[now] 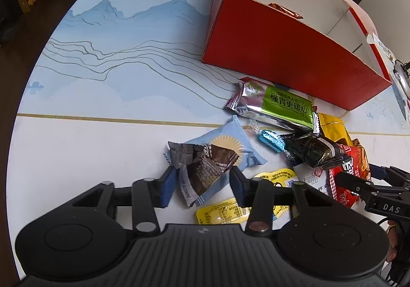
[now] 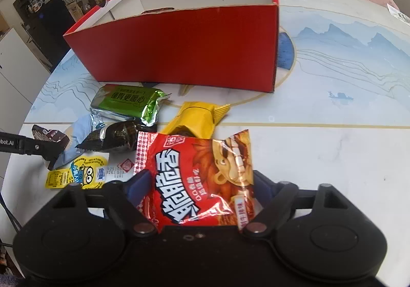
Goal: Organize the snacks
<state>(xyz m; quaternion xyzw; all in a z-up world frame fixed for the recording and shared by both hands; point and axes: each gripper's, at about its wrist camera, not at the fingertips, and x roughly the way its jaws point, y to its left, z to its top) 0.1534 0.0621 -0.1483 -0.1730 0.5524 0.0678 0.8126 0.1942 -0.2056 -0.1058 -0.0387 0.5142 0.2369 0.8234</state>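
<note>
Your right gripper (image 2: 198, 184) has its fingers pressed on both sides of the red snack bag (image 2: 197, 179), so the bag can't slip when you lift it. Your left gripper (image 1: 202, 179) has its fingers apart around the brown snack pack (image 1: 205, 161), ready to squeeze. The red box (image 2: 179, 48) sits just behind the snack pile with its top open, so snacks can drop in.
</note>
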